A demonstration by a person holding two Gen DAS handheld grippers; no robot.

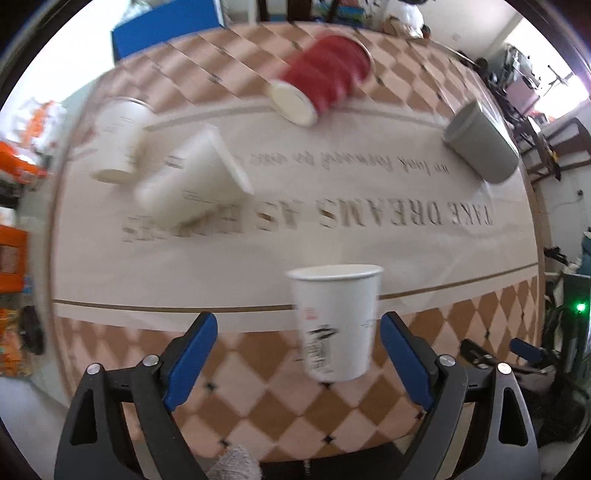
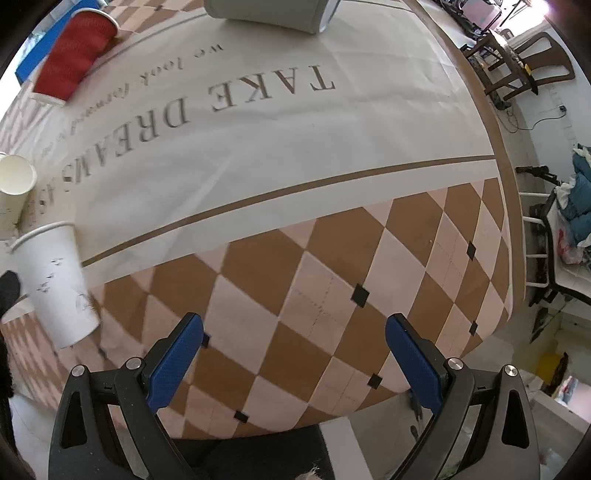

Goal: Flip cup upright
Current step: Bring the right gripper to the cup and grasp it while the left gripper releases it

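Observation:
A white paper cup (image 1: 338, 321) stands upright, mouth up, on the checked tablecloth between my left gripper's open blue fingers (image 1: 194, 354); no finger touches it. It also shows at the left of the right wrist view (image 2: 55, 284). My left gripper (image 1: 299, 356) is open and empty. A second white cup (image 1: 192, 177) lies on its side further back. A third white cup (image 1: 120, 138) stands at the far left. A red cup (image 1: 325, 81) and a grey cup (image 1: 482, 142) lie on their sides. My right gripper (image 2: 295, 354) is open and empty over bare cloth.
The tablecloth (image 1: 332, 251) has printed lettering in its pale middle band. A blue box (image 1: 166, 26) sits at the far edge. Chairs (image 2: 517, 62) and clutter stand beyond the table's right edge (image 2: 506, 221). Orange packages (image 1: 14, 206) are at the left.

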